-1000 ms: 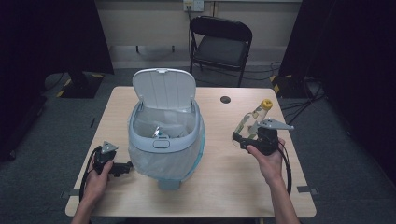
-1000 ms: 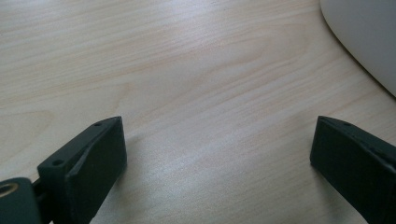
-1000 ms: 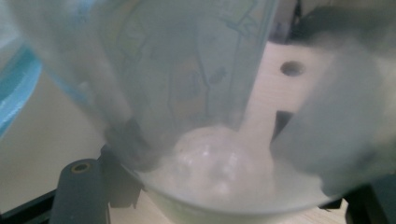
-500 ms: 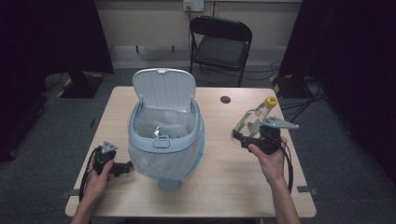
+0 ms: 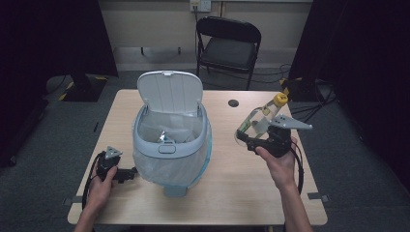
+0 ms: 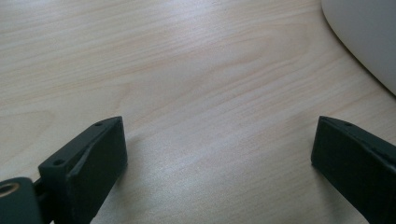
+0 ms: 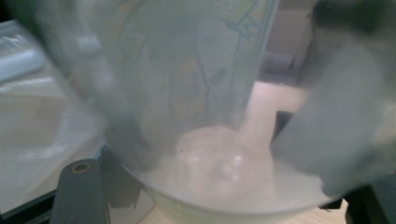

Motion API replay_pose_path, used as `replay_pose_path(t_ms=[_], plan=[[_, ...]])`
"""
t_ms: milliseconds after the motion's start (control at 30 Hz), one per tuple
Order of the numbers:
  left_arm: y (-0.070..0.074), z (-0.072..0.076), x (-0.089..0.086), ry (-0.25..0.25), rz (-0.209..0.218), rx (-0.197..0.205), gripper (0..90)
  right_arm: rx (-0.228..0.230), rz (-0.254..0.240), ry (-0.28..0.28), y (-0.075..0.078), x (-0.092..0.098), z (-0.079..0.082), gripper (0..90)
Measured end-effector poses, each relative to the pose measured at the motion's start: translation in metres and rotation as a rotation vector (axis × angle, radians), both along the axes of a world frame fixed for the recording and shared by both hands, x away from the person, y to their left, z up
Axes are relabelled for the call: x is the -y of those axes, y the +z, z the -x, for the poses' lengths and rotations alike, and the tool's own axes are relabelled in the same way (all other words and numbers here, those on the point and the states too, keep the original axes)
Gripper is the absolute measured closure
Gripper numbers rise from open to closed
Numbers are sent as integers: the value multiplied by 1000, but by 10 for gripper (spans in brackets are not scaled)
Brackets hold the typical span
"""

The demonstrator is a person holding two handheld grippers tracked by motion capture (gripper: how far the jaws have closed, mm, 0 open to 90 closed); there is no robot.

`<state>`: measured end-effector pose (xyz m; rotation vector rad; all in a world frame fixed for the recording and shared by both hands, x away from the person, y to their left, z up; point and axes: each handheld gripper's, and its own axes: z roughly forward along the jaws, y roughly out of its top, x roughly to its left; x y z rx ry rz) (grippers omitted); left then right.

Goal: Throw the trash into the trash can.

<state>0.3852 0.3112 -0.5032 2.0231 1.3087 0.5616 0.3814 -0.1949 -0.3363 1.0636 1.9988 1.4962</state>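
Tilting clear plastic bottle (image 5: pixel 261 116) w/ yellow cap, pale label.

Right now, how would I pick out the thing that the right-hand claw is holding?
Find the open white bin mid-table, then look to its right. There the right claw grips a clear plastic bottle, tilted, clear of the table. Its yellow cap marks it out.

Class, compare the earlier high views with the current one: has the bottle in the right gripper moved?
Yes. The bottle, held in the right gripper, has risen slightly: its yellow cap now sits nearer the table's far edge, towards the small black disc.
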Motion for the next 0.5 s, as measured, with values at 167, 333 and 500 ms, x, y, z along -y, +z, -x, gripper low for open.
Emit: replay_pose_path(t_ms=[167, 333, 500], plan=[[0, 0, 0, 0, 0, 0, 31, 32, -23, 25, 14, -3, 8, 274], [0, 0, 0, 0, 0, 0, 31, 63, -28, 38, 23, -6, 13, 274], [0, 0, 0, 0, 0, 0, 31, 82, -44, 48, 31, -8, 16, 274]])
